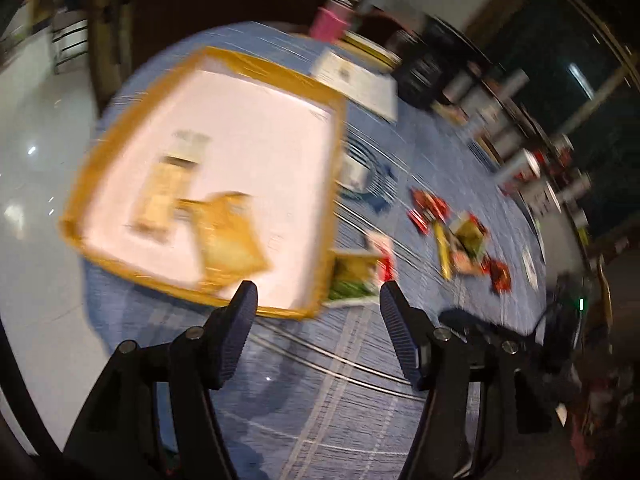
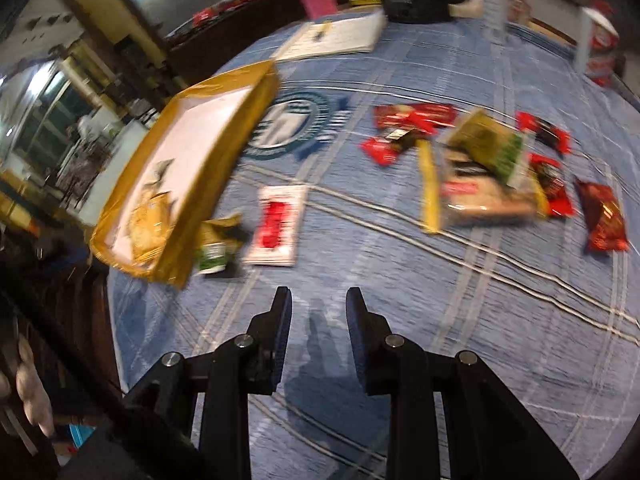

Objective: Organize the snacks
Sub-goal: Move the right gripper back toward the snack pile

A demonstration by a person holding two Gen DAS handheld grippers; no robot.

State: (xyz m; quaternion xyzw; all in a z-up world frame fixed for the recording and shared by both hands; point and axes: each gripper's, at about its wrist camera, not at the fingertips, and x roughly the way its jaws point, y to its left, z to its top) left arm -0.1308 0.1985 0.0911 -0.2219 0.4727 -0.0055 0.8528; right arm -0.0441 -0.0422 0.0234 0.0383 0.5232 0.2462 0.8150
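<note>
1. Left tongs (image 1: 318,294): one pair, standing released and empty over the blue-clothed surface (image 1: 320,400), just short of the box's near corner; probably freed for another pickup.
2. Right tongs (image 2: 319,300): one pair, standing part-open, gripping nothing, aiming toward the loose packets.
3. Yellow-rimmed box (image 1: 332,96): one, sitting at the surface's edge as collection point; seemingly holding two packets, blurred, among them a golden packet (image 1: 230,236).
4. Green-and-white packet (image 2: 216,246): one, lying against the box's outer wall.
5. White-and-red packet (image 2: 276,224): one, lying just beside it.
6. Remaining snack heap (image 2: 488,168): awaiting sorting well apart from the box; count unclear, roughly eight.
</note>
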